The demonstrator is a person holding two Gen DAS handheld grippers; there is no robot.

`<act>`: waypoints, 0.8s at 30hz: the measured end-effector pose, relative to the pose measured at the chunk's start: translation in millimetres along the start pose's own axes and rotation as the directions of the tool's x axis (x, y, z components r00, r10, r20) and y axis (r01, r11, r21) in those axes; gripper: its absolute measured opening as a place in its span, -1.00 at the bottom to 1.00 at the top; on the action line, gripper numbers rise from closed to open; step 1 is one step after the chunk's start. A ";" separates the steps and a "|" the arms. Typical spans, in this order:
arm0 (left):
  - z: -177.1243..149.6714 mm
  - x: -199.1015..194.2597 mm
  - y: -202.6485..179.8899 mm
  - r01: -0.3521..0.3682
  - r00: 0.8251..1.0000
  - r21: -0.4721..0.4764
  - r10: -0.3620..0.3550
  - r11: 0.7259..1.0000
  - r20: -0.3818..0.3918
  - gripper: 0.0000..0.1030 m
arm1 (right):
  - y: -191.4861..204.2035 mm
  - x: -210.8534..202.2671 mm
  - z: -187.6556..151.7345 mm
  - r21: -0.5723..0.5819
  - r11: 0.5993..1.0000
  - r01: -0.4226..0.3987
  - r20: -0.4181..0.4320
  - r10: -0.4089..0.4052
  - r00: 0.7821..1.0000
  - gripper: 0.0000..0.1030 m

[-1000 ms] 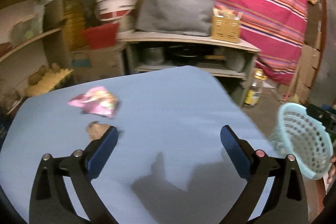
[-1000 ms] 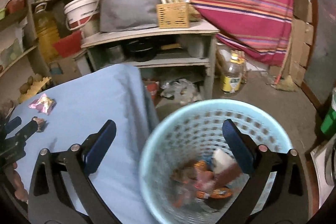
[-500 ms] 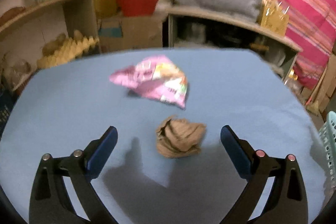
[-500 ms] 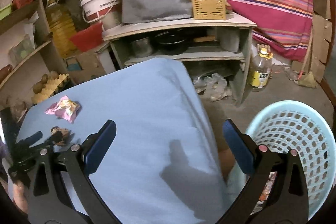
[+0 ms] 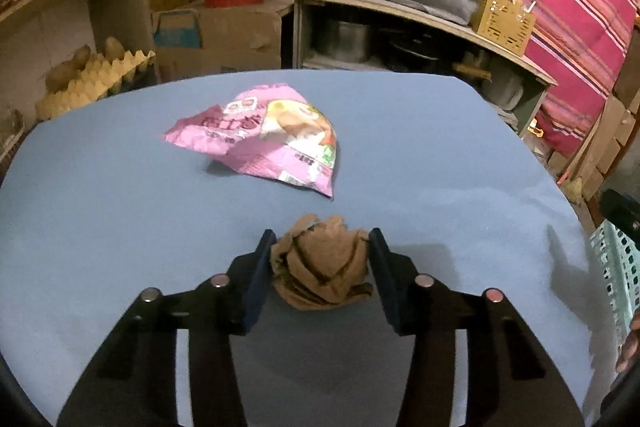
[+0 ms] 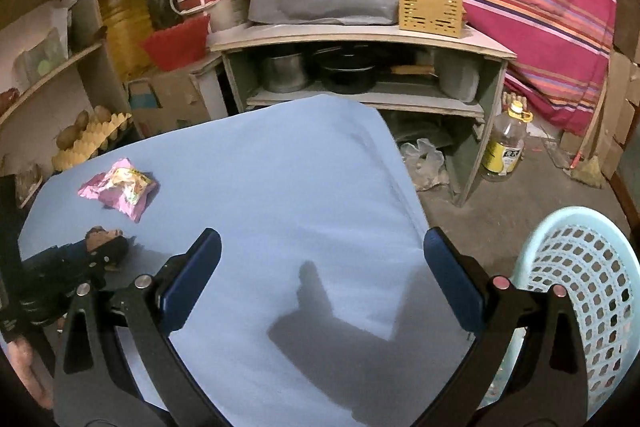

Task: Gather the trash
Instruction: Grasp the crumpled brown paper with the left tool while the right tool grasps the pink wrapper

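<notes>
Now my L claw (image 5: 320, 259), jaws just closing, pinches the brown wad (image 5: 320, 267) on the table (image 5: 440, 155); pink wrapper (image 5: 260, 139) left, R claw (image 6: 320, 287) wide, empty, basket (image 6: 592, 267) beside.

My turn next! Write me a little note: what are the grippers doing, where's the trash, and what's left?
Left gripper: its jaws have just been closing around the crumpled brown paper ball on the blue table. The pads look to be touching its sides; the ball is not lifted yet.
Right gripper: open, empty, over the table near its right edge.
Pink snack wrapper: lies on the table just beyond the ball, untouched.
Light blue basket: on the floor to the right of the table.
Done: ball lined up for a grip.
Left: lift the ball, drop it in the basket, then fetch the wrapper.
</notes>
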State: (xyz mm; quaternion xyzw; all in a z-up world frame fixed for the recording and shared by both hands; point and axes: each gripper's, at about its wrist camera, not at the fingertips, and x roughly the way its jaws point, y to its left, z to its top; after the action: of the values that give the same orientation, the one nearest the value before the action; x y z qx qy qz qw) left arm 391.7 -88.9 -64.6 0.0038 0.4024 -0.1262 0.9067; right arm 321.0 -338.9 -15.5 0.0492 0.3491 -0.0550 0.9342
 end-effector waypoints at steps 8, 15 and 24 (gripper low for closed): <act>-5.9 -51.4 48.6 -0.087 0.994 -0.016 0.088 0.996 0.066 -0.11 | 57.0 18.3 0.7 -0.058 0.995 -0.076 -0.014 0.075 0.997 0.91; 0.9 -89.4 116.3 -0.144 0.976 -0.071 0.153 0.987 0.154 -0.11 | 116.7 29.3 -5.3 -0.189 0.978 -0.088 0.007 0.091 0.996 0.91; 3.5 -80.5 185.2 -0.144 0.979 -0.189 0.168 0.971 0.117 -0.11 | 183.1 89.8 17.3 -0.198 0.973 -0.122 -0.100 0.104 0.990 0.91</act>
State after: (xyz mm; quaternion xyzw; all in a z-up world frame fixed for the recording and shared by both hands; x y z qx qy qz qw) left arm 385.2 108.1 -21.0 -0.0546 0.3494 -0.0174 0.9352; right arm 424.6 -166.2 -51.7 -0.0244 0.3907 0.0363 0.9195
